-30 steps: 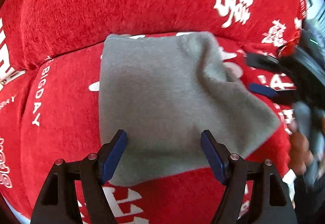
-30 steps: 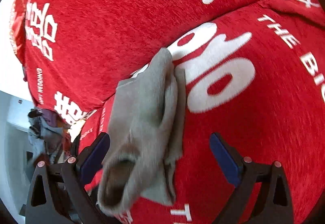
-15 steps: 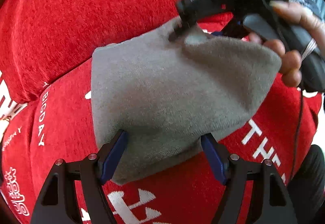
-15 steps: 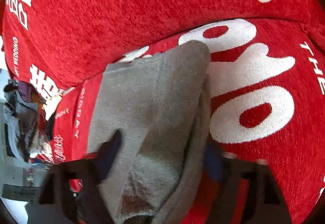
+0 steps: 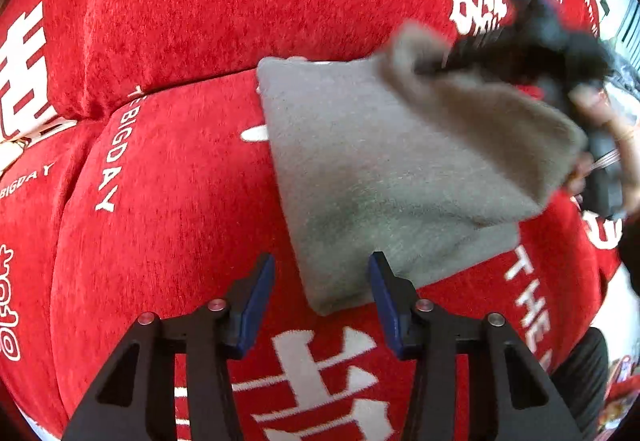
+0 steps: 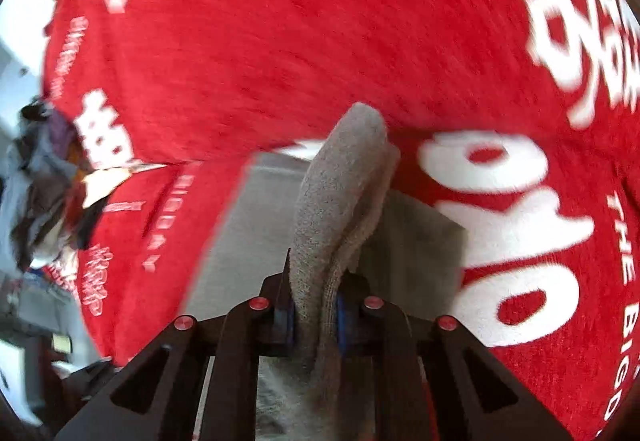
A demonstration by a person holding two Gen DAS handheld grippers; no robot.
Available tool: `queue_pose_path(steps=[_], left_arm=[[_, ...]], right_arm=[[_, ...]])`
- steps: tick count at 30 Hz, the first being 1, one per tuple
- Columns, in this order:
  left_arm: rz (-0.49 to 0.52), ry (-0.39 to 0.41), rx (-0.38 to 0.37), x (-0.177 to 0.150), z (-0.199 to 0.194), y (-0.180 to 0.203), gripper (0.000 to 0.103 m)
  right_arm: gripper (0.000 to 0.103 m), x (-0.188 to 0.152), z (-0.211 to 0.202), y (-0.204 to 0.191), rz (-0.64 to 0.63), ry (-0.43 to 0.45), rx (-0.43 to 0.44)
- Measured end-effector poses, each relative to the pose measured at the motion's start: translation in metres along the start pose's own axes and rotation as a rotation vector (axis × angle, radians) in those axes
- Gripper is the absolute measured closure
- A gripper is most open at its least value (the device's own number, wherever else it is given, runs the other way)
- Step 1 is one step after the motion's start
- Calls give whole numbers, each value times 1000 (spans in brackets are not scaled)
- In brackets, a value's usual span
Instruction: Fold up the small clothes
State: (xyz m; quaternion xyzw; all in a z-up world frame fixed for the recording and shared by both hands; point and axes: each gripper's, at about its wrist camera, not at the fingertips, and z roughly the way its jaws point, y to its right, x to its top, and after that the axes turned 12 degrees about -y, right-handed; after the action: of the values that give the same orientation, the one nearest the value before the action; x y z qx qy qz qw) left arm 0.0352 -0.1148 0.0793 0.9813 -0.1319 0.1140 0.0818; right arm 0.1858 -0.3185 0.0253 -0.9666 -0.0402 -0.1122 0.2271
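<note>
Grey cloth (image 5: 360, 177) lies on a red sofa seat (image 5: 172, 225) printed with white lettering, its far edge up against the crease where the seat meets the red backrest (image 5: 224, 1). One side of the cloth is lifted off the seat and drawn over the flat part, so a raised fold hangs above the layer still lying on the cushion.

The right gripper (image 6: 314, 315) has this lifted fold pinched between its blue pads, the jaws closing down tight on the bunched fabric, which sticks up past the fingertips in a rounded hump. In the left wrist view that gripper appears blurred and dark at the cloth's raised corner, with the person's hand (image 5: 612, 145) behind it.

The left gripper (image 5: 322, 293) hovers over the near corner of the cloth, its jaws partly apart and closing; the corner sits between the pads, which do not press on it.
</note>
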Motion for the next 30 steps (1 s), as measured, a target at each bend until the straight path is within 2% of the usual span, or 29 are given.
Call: queue_pose_path(steps=[1, 2, 3, 4, 5, 6, 7, 9, 11, 13, 15, 19, 23, 25, 26, 27, 30], left_arm=[[11, 16, -24, 3, -6, 6, 52], [21, 26, -32, 4, -9, 9, 41], [37, 44, -28, 8, -13, 15, 21], [44, 69, -13, 11, -15, 21, 14], [52, 86, -4, 16, -15, 25, 13], [60, 82, -4, 19, -14, 27, 13], [64, 68, -14, 23, -14, 30, 13], [60, 66, -46, 29, -15, 28, 13], [43, 67, -84, 36, -18, 22, 13], [15, 50, -126, 45, -13, 15, 13], [-39, 14, -171, 53, -4, 7, 13], [-79, -31, -217, 51, 5, 0, 13], [6, 3, -158, 14, -6, 3, 13], [53, -10, -93, 1, -2, 9, 13], [87, -11, -23, -6, 2, 16, 13], [97, -6, 12, -7, 6, 20, 13], [94, 1, 47, -4, 19, 26, 13]], right_arm=[[87, -1, 8, 14, 43, -15, -13], [87, -3, 17, 33, 96, -33, 5], [86, -6, 21, 43, 125, -42, 40], [79, -9, 21, 53, 153, -41, 81], [72, -10, 20, 59, 181, -39, 99], [59, -11, 18, 63, 198, -44, 99], [55, -14, 16, 67, 210, -49, 102], [53, -25, 0, 74, 224, -31, 99], [50, -48, -25, 75, 219, 26, 105], [40, -76, -44, 68, 208, 75, 119], [35, -103, -60, 64, 193, 98, 145], [34, -145, -71, 42, 189, 97, 188], [34, -155, -73, 19, 159, 107, 260], [31, -151, -68, 8, 147, 105, 246], [31, -148, -64, 7, 151, 92, 235], [31, -146, -61, 8, 156, 80, 226], [31, -140, -56, 10, 191, 60, 158]])
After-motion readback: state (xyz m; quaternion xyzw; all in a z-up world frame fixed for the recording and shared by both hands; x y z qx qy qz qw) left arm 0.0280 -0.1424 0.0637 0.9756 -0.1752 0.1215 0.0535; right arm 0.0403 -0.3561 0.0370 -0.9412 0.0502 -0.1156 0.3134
